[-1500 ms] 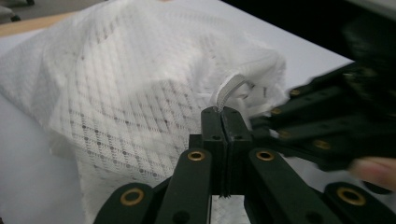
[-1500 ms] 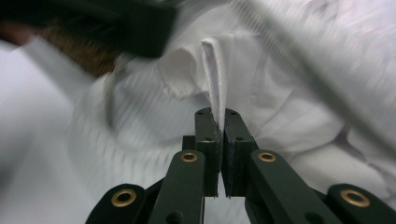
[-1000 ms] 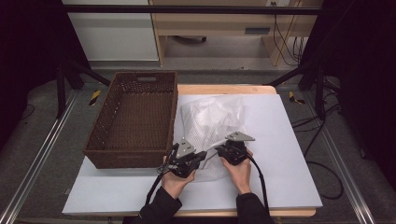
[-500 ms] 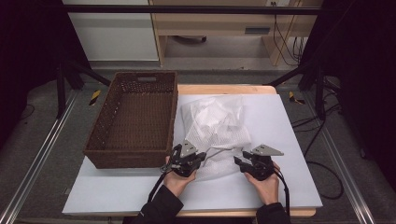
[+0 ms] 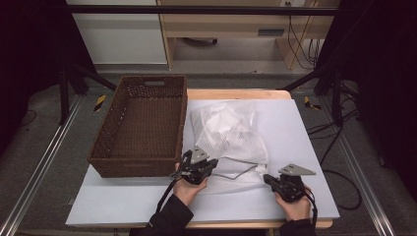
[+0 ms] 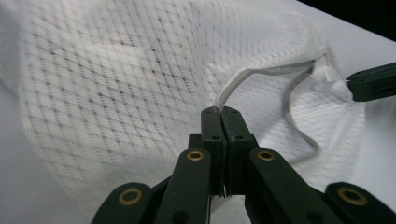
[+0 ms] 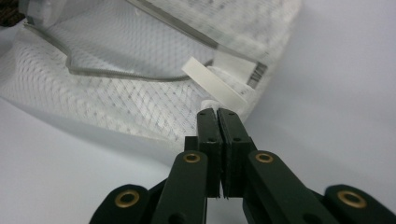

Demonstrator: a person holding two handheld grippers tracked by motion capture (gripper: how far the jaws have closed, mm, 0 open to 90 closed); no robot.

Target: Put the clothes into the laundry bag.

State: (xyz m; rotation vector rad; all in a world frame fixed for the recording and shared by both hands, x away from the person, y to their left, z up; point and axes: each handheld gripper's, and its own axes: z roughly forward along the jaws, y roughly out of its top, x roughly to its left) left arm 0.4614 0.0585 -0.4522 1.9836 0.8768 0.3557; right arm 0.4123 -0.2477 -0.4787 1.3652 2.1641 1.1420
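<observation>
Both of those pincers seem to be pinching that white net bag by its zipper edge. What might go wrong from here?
The left gripper pinches the mesh bag by only a sliver of zipper edge, so it might slip free. The right gripper has just closed on a small white tab at the zipper's end; a hard pull could strain it. The wicker basket stands close by, so the bag might catch on it.

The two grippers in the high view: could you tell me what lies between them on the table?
In the high view, the near edge of the white mesh bag with its grey zipper spans from left gripper to right gripper.
</observation>
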